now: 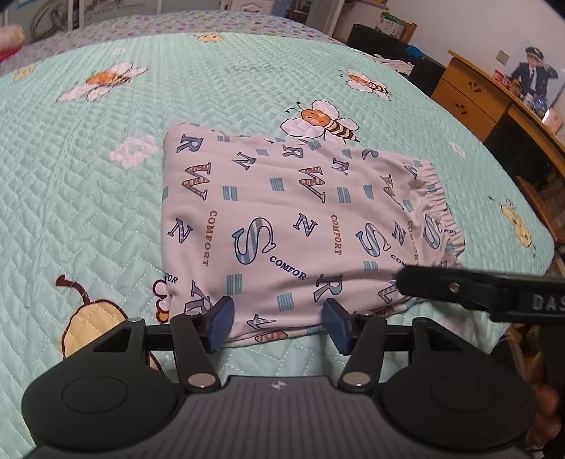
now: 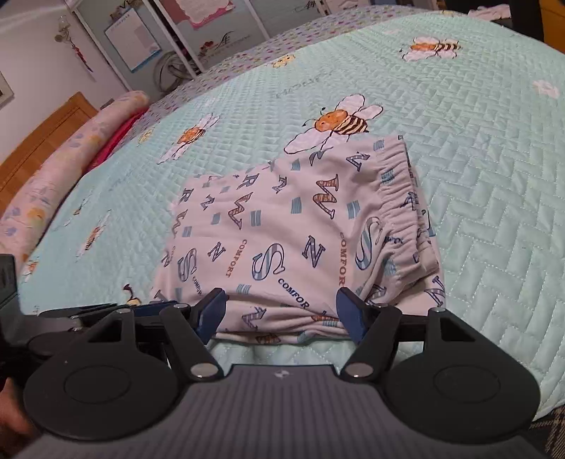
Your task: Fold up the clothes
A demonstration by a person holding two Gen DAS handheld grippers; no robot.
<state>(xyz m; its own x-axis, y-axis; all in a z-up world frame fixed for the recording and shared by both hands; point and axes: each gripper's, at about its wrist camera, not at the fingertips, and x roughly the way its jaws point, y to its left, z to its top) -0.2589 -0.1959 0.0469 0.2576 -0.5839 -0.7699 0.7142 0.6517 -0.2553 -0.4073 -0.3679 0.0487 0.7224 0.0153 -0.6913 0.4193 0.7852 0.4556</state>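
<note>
folded pants [image 1: 300, 226] just ahead, left gripper [image 1: 279, 326] spread

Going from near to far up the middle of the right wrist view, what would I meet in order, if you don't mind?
Right gripper → folded pyjama trousers → bee print on the quilt → shelving.

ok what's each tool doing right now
Left tool: open, empty, at the near edge of the pants.
Right tool: open, empty, same edge.
</note>
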